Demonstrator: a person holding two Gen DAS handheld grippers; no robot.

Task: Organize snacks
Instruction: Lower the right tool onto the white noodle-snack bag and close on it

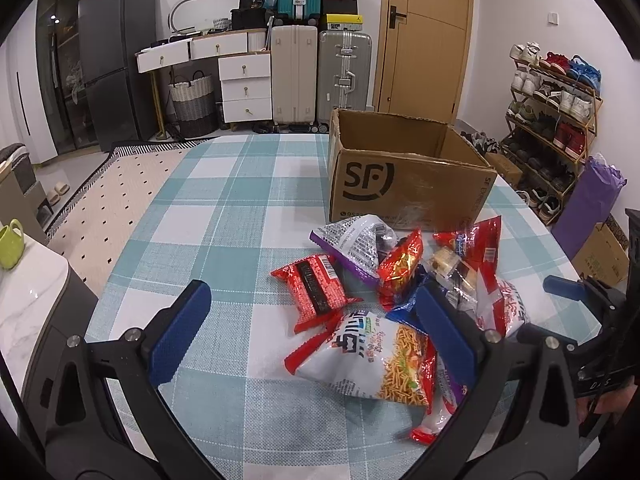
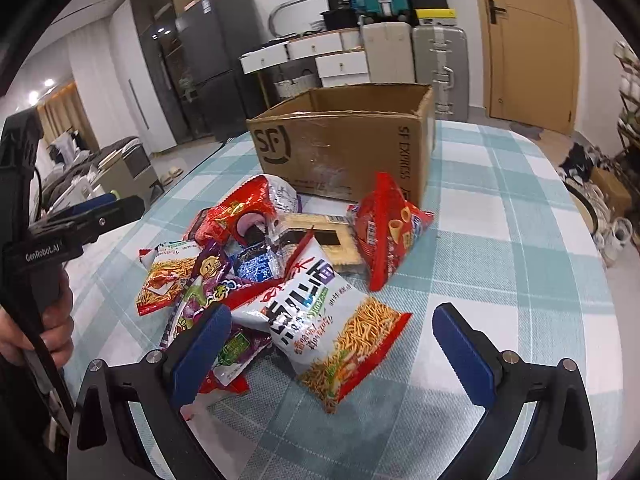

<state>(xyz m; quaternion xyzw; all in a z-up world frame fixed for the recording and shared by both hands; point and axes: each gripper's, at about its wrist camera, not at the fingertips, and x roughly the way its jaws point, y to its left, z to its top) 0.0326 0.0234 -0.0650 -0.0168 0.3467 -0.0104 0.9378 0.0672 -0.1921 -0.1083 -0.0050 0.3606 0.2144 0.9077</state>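
left gripper [image 1: 316, 328] wide | right gripper [image 2: 340, 352] wide | snack pile [image 2: 280, 272] beside box [image 2: 340, 148]

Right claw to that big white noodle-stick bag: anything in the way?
Nothing visible. The right claw is open, and the white noodle-stick snack bag lies on top of the pile between its blue fingers, uncovered.

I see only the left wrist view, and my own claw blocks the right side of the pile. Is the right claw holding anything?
Observer: No. The right claw is open, its fingers either side of a white bag of crispy sticks, not gripping it.
Operator: What lies between that bag and the box?
Observer: A red bag picturing tube-shaped snacks, propped up near the cardboard box.
Operator: Anything by the claw's left finger?
Observer: A purple bag lies there, partly hidden by it.
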